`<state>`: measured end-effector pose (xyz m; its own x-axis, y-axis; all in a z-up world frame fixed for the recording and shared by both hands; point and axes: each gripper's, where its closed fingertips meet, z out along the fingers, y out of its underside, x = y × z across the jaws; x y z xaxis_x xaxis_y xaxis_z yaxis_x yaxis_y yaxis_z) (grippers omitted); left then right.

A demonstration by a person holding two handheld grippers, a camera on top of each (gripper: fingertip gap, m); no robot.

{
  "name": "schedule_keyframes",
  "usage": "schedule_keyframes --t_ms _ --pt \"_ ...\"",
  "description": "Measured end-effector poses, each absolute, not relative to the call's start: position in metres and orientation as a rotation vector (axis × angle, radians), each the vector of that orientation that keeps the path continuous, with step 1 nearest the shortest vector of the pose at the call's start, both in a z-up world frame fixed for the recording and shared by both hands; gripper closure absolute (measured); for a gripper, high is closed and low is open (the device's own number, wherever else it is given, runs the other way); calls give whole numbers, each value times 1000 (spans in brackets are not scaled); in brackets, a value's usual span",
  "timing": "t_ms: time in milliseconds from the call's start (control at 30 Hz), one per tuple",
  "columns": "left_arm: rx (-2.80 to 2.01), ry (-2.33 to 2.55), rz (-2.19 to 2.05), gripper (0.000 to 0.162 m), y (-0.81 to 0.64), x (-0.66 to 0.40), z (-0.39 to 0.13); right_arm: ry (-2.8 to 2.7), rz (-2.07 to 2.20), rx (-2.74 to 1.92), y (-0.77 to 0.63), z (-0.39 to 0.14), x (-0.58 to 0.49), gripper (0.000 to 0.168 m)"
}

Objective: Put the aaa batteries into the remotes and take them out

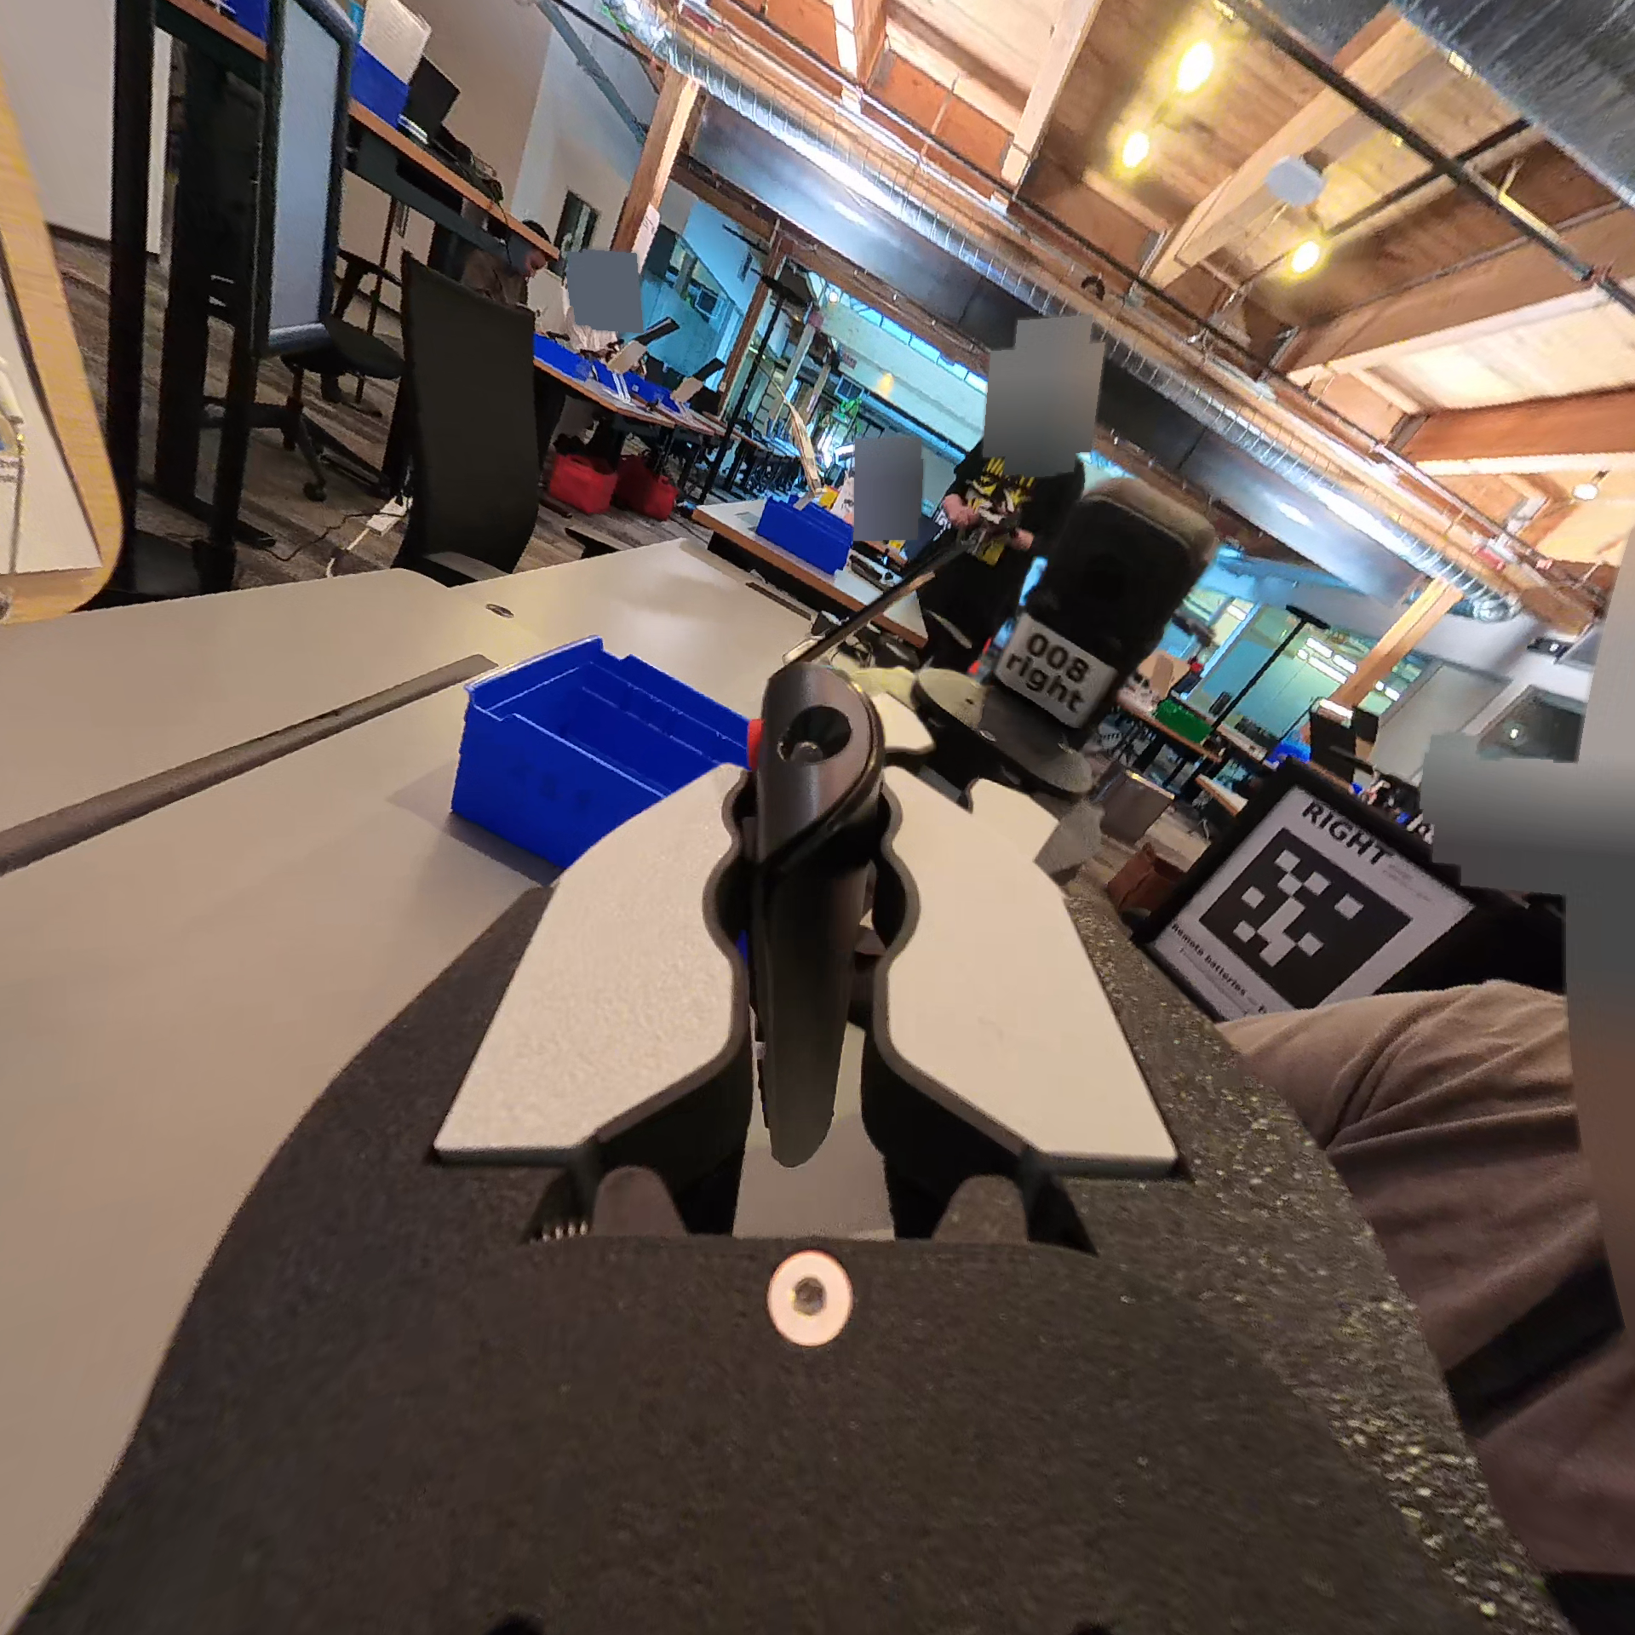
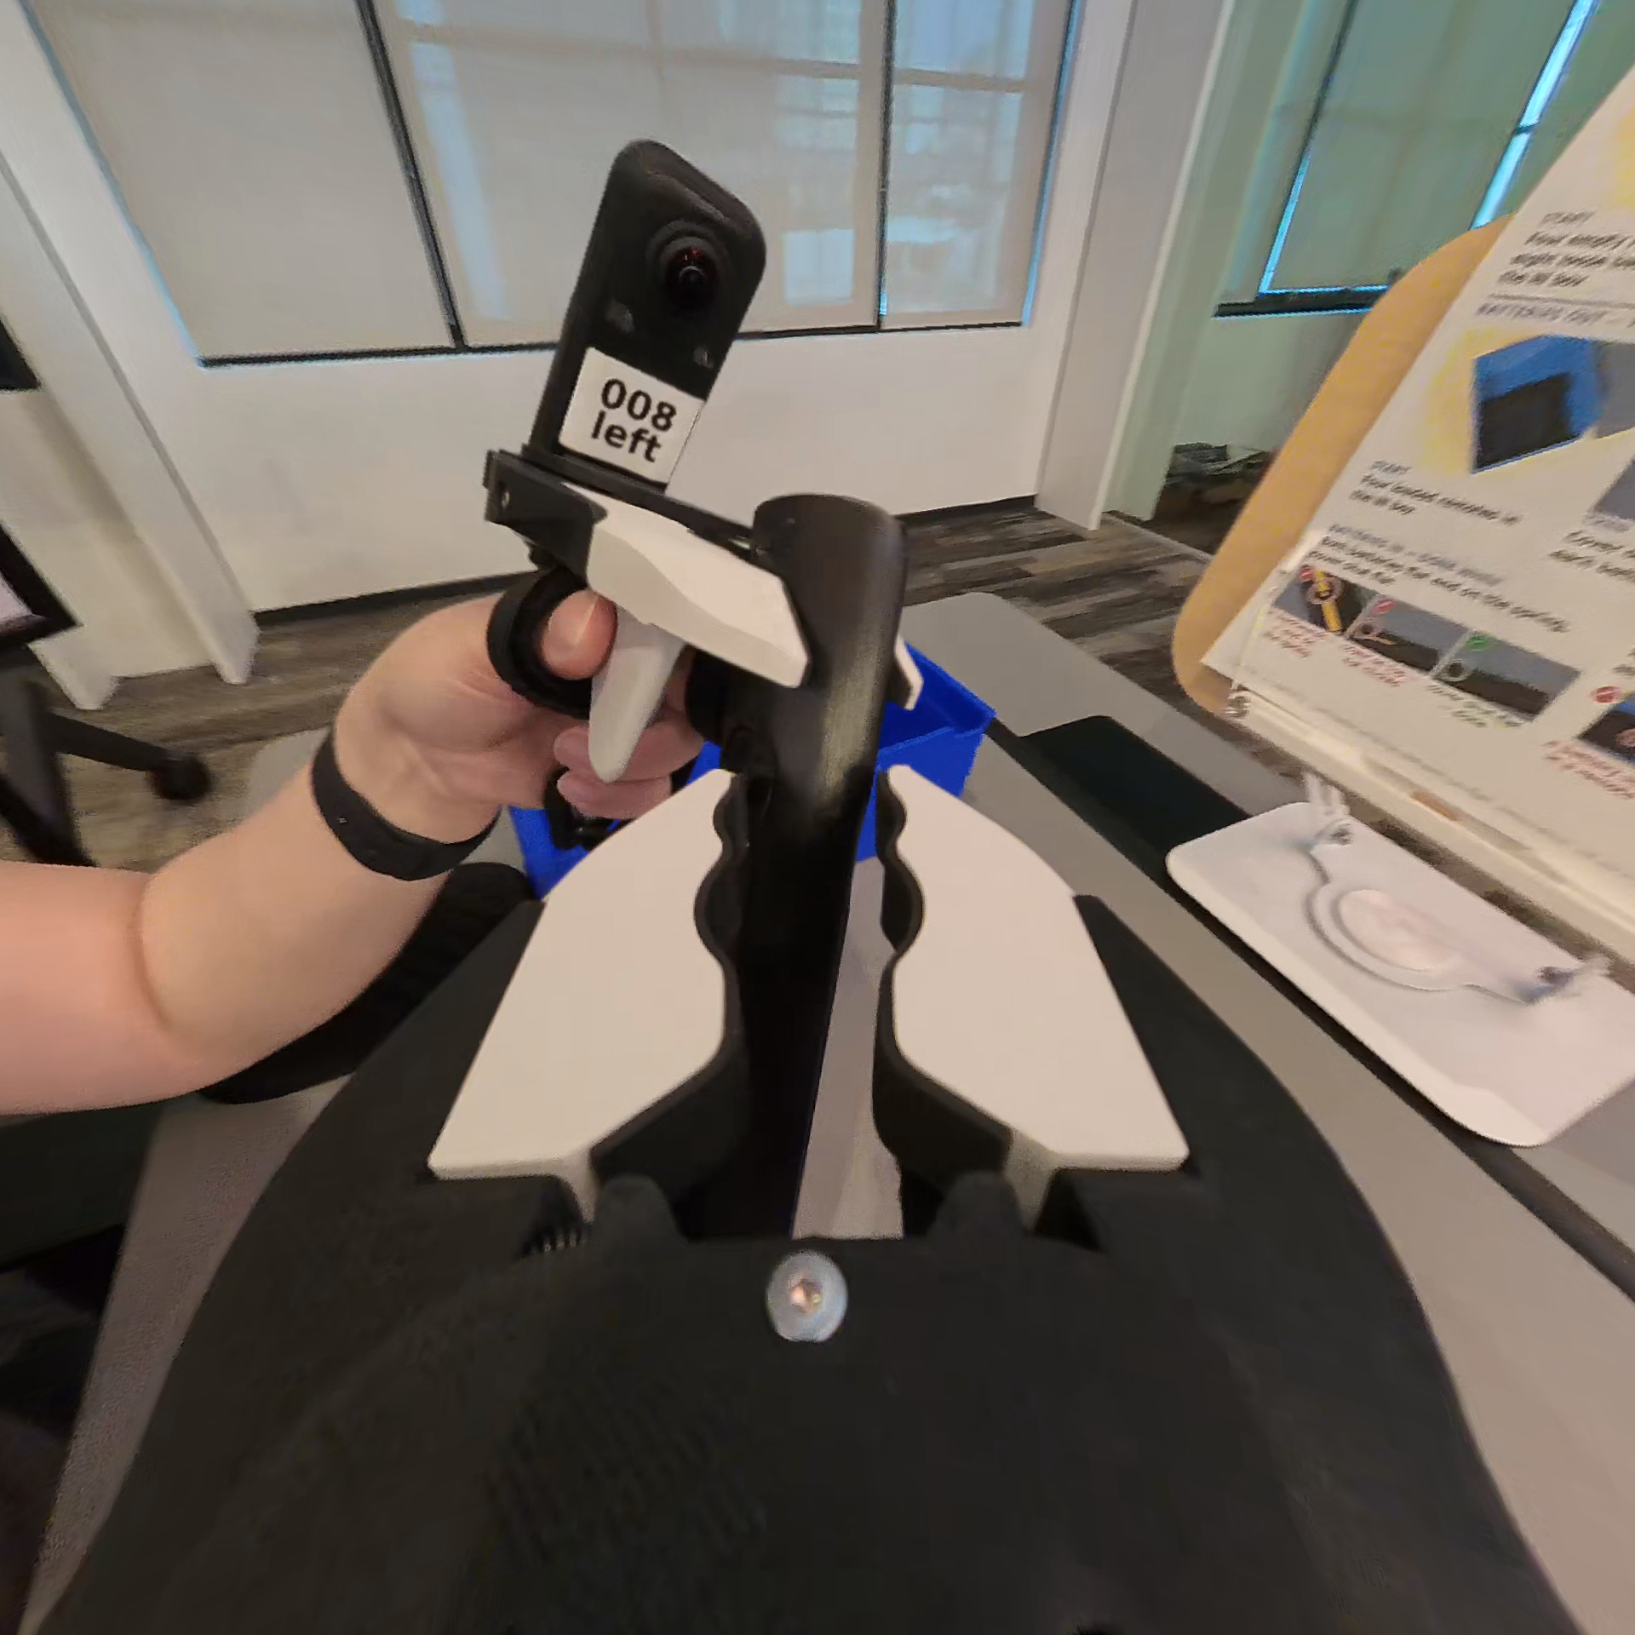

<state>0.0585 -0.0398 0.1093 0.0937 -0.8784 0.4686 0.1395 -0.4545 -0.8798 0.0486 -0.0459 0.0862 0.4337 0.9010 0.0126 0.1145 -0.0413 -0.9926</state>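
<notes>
A black remote is clamped edge-on between the white fingers of my left gripper, held above the grey table. My right gripper is shut on the same remote, lower along its length. In the right wrist view the left gripper grips the remote's upper end, with a hand on its handle. The right gripper's camera body shows just beyond the remote in the left wrist view. No batteries are visible.
A blue bin stands on the grey table behind the remote, and it shows again in the right wrist view. An instruction board on a white stand is at the right. A framed marker sign stands near a person's leg.
</notes>
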Motion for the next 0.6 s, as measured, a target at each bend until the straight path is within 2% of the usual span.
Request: schedule_keyframes --t_ms 433,600 --pt "-1487 743 -1417 135 -31 71 100 -924 451 -1634 -26 66 62 139" --pt "-1418 723 -1464 136 -33 66 111 -906 558 -1560 -30 77 60 138"
